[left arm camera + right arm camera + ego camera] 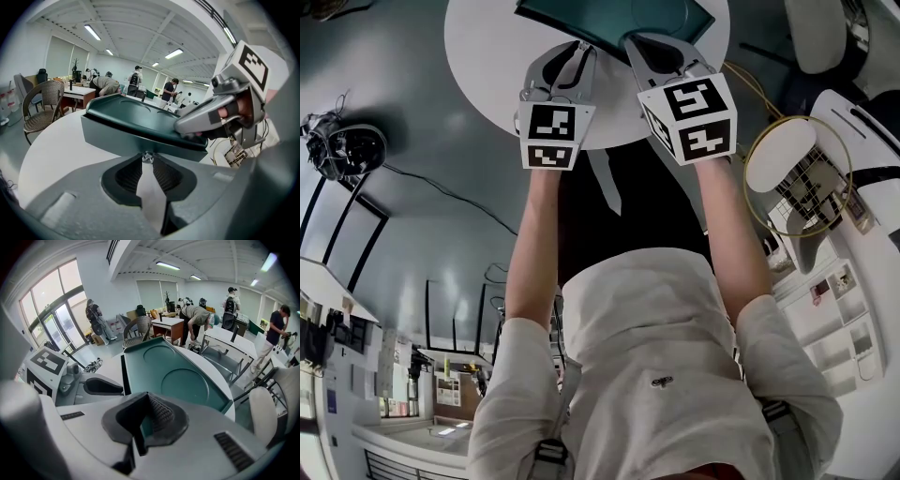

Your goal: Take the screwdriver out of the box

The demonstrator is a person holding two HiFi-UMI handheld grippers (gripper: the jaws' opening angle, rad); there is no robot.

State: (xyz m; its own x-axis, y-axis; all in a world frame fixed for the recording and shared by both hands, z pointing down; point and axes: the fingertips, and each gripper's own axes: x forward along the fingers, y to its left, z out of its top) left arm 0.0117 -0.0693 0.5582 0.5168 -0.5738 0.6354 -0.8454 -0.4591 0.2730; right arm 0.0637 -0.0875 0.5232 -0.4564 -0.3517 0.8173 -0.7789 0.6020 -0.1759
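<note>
A dark teal box point(581, 19) with its lid down lies on the round white table point(487, 56). No screwdriver shows in any view. In the left gripper view my left gripper point(147, 161) has its tips pinched on the small metal latch point(148, 156) at the front wall of the box point(126, 129). My right gripper point(146, 397) is shut, its tip resting on the lid point(183, 380) near the front edge. It shows from the side as the right gripper point(183, 127) lying on the lid's rim. Both grippers, left point(577, 47) and right point(652, 42), sit side by side at the box's near edge.
A wicker chair point(42, 105) stands left of the table. Another chair with a round yellow frame point(797, 178) is at the right. Cables and a dark device point(347, 150) lie on the floor. Several people stand at desks point(206, 315) farther back.
</note>
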